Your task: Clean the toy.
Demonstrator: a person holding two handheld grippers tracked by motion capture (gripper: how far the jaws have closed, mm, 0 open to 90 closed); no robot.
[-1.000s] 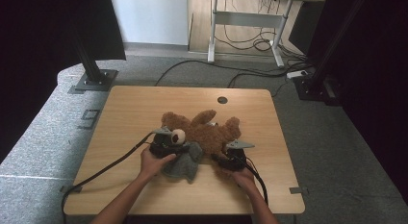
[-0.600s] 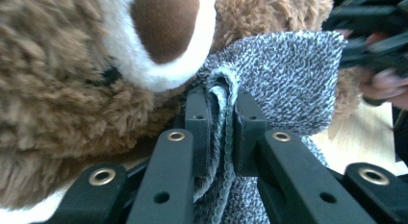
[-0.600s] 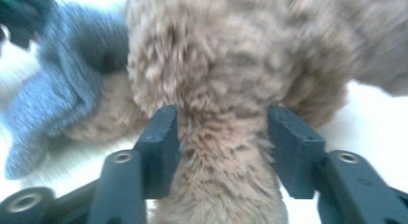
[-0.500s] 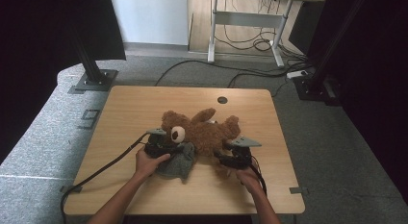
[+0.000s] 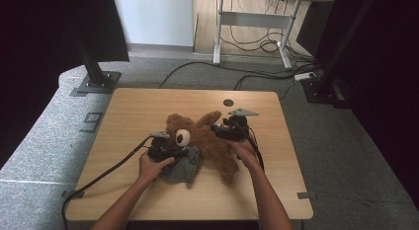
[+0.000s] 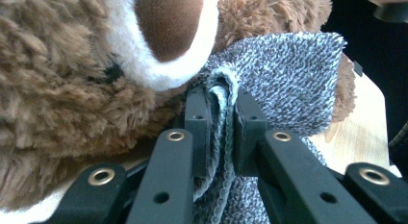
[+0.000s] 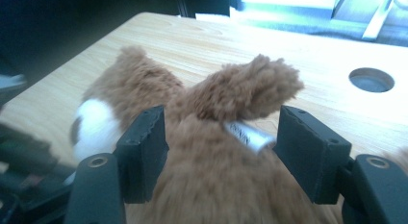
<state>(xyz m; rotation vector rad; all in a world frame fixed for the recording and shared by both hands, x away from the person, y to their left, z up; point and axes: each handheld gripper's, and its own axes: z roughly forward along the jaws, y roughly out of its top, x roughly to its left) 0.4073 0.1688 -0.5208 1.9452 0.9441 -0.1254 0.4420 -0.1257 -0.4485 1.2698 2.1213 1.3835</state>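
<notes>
A brown teddy bear [image 5: 207, 138] lies on its back in the middle of the wooden table [image 5: 148, 106]. A grey knit garment [image 5: 180, 168] lies bunched beside its head. My left gripper [image 5: 184, 152] is shut on a fold of that garment [image 6: 288, 75], with the bear's muzzle [image 6: 168, 22] just above the jaws. My right gripper [image 5: 216, 128] hovers over the bear's body, open. Its jaws have just been opening, and in the right gripper view [image 7: 221, 137] they stand on either side of the bear's fur [image 7: 211, 185] and a white sewn tag [image 7: 248, 135] without pressing on them.
A round cable hole [image 5: 228, 102] sits in the table's far edge, past the bear. Black cables trail from both grippers off the near side. A black stand base [image 5: 99, 84] rests on the floor at far left, and a desk frame [image 5: 252, 37] stands behind.
My right gripper has lifted and moved away from the person, from beside the bear's lower body to above its chest, and its jaws are wider apart. The left gripper has stayed put.
</notes>
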